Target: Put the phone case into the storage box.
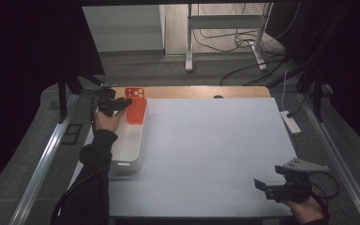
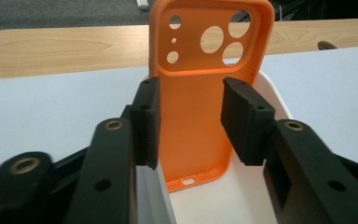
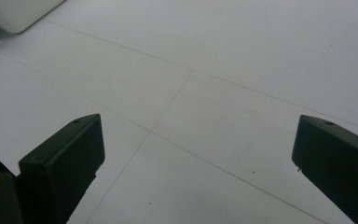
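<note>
Orange phone case [image 2: 193, 121], smooth w/ round cutouts, upright in white bin [image 1: 127, 152].

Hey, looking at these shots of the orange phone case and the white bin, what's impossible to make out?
- Left gripper view: whether the pads touch the orange phone case; its edges hide behind them.
- High view: the white bin floor near the person, hidden by the forearm.
- Right gripper view: the bin, cut off by the top-left edge.

the phone case [image 2: 200, 112] stands upright in the far end of the bin [image 1: 130, 149], at the counter's [image 1: 215, 140] left edge; the left tool [image 1: 122, 104] sits just beside it, the right tool [image 1: 262, 186] well apart at the near right corner.
</note>
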### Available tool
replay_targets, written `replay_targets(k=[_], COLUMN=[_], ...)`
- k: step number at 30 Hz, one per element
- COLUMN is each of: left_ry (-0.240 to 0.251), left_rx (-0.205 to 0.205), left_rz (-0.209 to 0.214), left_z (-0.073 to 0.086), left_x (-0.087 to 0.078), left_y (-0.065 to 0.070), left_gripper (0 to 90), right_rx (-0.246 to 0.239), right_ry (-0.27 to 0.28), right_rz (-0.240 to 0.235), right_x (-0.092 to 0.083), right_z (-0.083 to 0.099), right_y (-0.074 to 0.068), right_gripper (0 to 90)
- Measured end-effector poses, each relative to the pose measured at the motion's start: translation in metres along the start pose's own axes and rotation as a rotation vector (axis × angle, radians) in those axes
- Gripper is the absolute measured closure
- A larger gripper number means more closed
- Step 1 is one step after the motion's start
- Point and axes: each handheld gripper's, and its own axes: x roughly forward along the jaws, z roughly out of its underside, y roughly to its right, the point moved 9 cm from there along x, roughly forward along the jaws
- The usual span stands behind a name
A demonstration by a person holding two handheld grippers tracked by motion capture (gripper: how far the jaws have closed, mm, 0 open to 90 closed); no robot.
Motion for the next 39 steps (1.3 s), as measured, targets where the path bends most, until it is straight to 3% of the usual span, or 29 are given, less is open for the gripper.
replay_targets(k=[18, 28, 39], left_ry=[0.019, 0.012, -0.008], left_rx=[-0.010, 0.009, 0.056], left_rz=[0.056, 0.094, 0.151], left_z=[0.005, 0.010, 0.017], left_x=[-0.011, -0.018, -0.029], left_y=[0.001, 0.005, 0.016], left_gripper=[36.4, 25.1, 11.5], right_rx=[-0.006, -0.007, -0.006], right_ry=[-0.001, -0.002, -0.003], right_rz=[-0.001, -0.003, -0.005], right_x=[0.000, 0.000, 0.001], right_z=[0.000, 0.000, 0.000], right_y=[-0.001, -0.001, -0.001], right_gripper=[2.6, 2.6, 2.3])
